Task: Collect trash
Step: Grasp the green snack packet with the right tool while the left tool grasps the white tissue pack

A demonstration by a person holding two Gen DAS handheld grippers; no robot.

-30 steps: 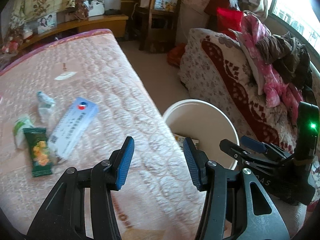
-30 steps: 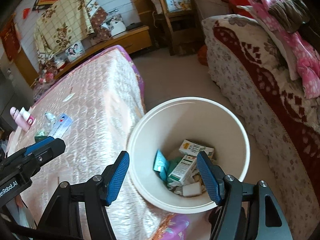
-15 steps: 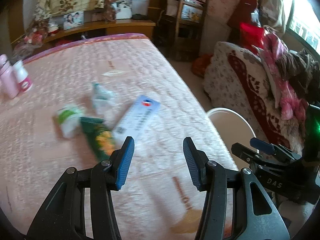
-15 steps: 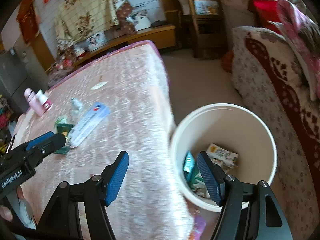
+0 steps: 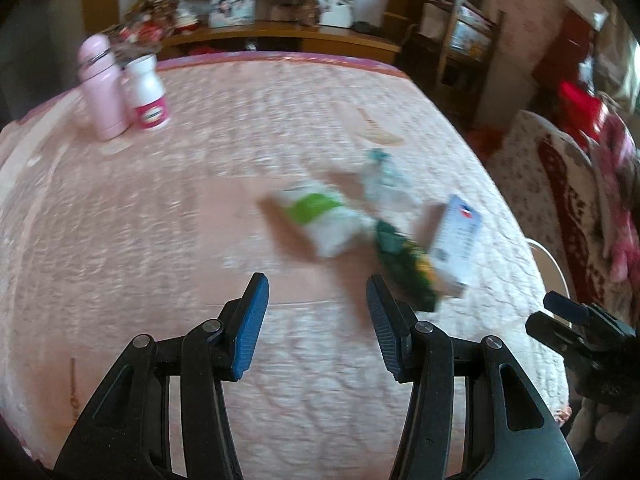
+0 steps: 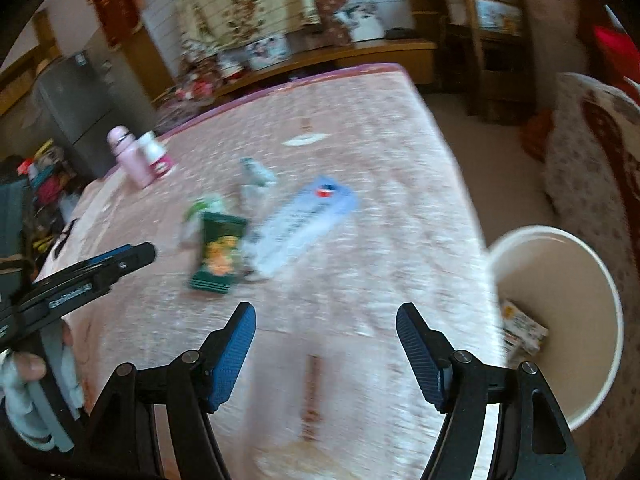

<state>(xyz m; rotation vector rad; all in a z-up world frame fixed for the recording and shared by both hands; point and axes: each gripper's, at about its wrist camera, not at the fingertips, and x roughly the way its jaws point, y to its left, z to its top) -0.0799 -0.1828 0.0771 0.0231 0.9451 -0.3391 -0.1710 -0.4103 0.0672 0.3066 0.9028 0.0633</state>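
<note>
Trash lies in a cluster on the pink quilted bed [image 5: 160, 240]: a white and green packet [image 5: 320, 220], a dark green snack wrapper [image 5: 404, 264], a long white and blue box [image 5: 456, 248] and a clear crumpled bottle [image 5: 380, 176]. My left gripper [image 5: 316, 320] hovers open and empty just short of them. In the right wrist view the wrapper [image 6: 218, 252] and box [image 6: 300, 224] lie ahead of my right gripper [image 6: 326, 356], whose jaws are opening with nothing between them. The white bucket [image 6: 600, 320] stands on the floor at the right, with cartons inside.
A pink flask [image 5: 100, 88] and a white jar [image 5: 146, 92] stand at the bed's far left. A small flat scrap [image 5: 380, 136] lies further back. A floral sofa [image 5: 568, 200] with clothes is on the right, wooden shelves behind the bed.
Both grippers have swung left, away from the bucket and over the bed. The trash cluster now lies right ahead of the left gripper. The right jaws have widened slightly.
</note>
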